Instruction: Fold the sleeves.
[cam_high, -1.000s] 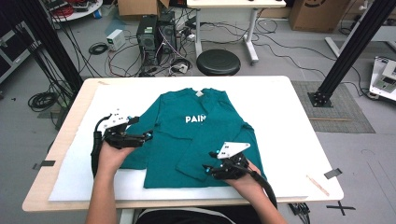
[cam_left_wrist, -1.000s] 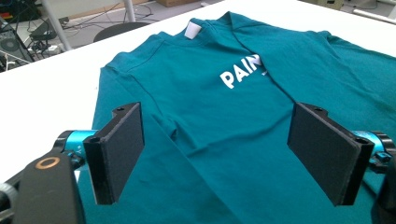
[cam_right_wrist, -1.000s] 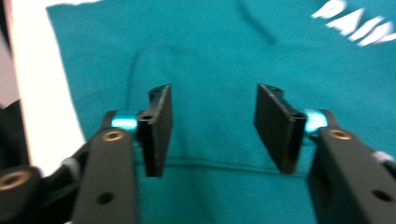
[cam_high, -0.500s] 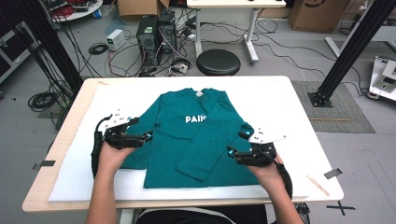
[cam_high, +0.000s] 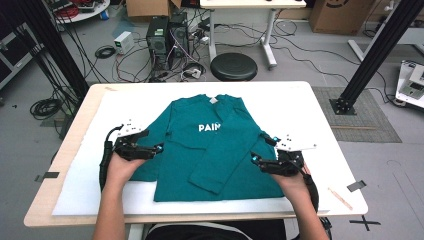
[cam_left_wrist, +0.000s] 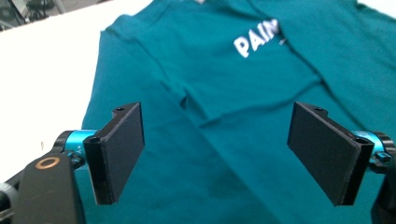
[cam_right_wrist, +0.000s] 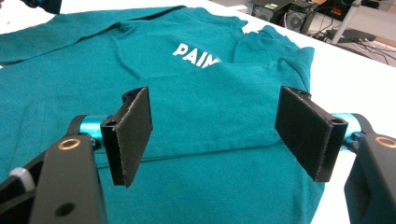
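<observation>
**A:** Which step were you in at that moment?

**B:** You were folding the teal shirt (cam_high: 210, 145), I judged. It lay flat on the white sheet (cam_high: 320, 115) that covered the table (cam_high: 65, 165), in the middle, directly before you. One long sleeve (cam_high: 227, 157) was already laid diagonally across the front, and it covered the end of the white print (cam_high: 209, 128).

**A:** And the tongs?

**B:** Your right gripper (cam_high: 264, 162) had just been opening its jaws. In the right gripper view they stood wide apart with only free air between them, above the cloth. It held nothing. Your left gripper (cam_high: 151, 149) was also wide open and empty, at the other side edge of the shirt, over the fabric.

**A:** How was the shirt oriented?

**B:** Its long axis ran from you toward the far edge of the table. The collar (cam_high: 214, 100) pointed away from you and the hem (cam_high: 215, 196) was near your side.

**A:** What did the next move require?

**B:** In my judgement, the other sleeve, on your left side, needed folding inward too. You would have to lower the left jaws onto the fabric edge, pinch one layer only, and carry it across without dragging the body.
</observation>
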